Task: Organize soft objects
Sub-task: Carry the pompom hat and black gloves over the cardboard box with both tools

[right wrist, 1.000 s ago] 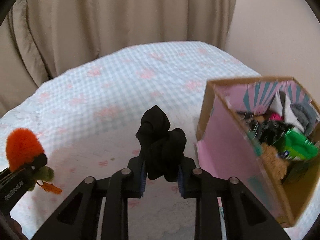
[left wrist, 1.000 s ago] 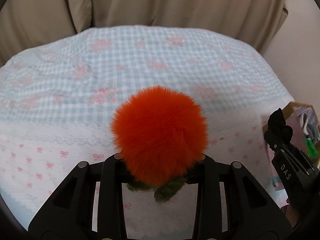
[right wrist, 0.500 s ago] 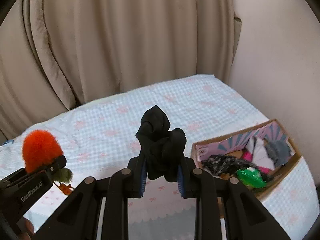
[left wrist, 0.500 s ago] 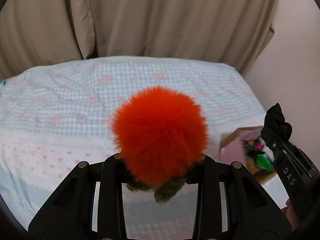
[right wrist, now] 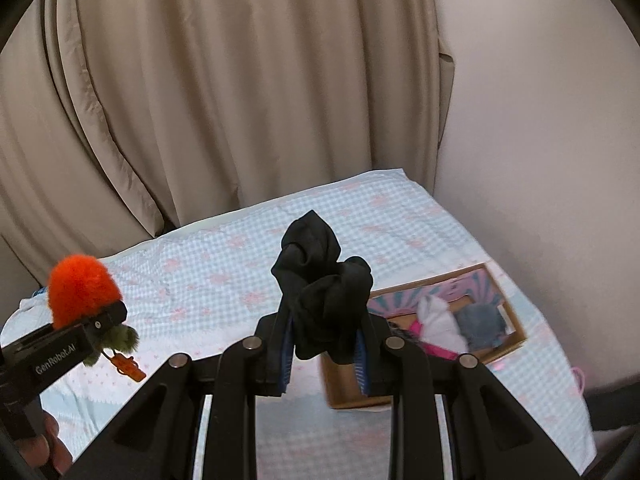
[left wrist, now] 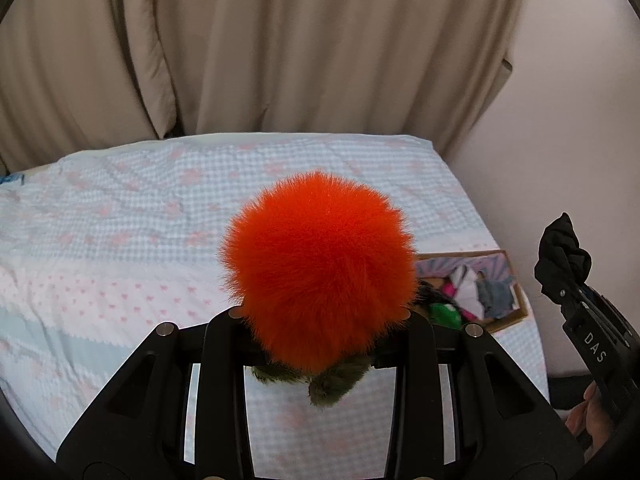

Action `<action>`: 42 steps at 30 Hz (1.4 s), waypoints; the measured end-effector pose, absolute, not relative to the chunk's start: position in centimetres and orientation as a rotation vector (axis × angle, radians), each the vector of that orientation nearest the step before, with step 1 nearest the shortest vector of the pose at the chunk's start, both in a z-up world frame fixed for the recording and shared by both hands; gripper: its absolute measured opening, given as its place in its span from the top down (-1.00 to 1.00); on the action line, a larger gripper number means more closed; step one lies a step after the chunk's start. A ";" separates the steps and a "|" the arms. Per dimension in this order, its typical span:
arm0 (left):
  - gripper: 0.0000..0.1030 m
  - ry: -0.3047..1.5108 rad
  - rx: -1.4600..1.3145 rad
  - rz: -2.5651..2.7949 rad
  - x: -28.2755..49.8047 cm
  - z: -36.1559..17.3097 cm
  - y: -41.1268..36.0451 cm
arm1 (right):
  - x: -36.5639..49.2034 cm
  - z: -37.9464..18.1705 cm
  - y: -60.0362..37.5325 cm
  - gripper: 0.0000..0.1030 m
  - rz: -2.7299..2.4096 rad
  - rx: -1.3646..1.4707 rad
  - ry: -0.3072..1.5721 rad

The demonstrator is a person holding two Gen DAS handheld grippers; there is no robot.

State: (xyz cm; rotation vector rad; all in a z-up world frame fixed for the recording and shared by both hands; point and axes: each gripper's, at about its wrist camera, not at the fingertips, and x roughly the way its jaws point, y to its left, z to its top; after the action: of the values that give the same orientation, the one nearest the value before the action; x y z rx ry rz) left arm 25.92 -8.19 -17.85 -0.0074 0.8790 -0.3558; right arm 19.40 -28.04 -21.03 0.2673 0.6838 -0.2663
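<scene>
The left gripper (left wrist: 320, 320) is clenching a fluffy orange pom-pom toy (left wrist: 318, 270); the right gripper (right wrist: 322, 354) is gripping a knotted black cloth bundle (right wrist: 322, 280). Both are hanging above the bed, with the open cardboard box (right wrist: 516, 338) of soft items at 3 o'clock.

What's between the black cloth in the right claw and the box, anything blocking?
Nothing visible. The right claw holds the black cloth above the bed, and the cardboard box sits open-topped below to its right, partly filled with clothes but with no lid.
</scene>
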 end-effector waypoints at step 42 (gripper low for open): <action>0.43 1.395 0.056 -0.310 31.2 -36.9 -37.0 | 28.4 -38.7 -53.8 0.55 0.036 0.350 1.199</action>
State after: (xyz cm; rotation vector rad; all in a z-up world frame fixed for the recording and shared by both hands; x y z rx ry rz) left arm 31.25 -37.04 -36.94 0.0560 1.3950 -0.3104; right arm 28.37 -53.85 -38.71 0.3499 1.1990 0.0356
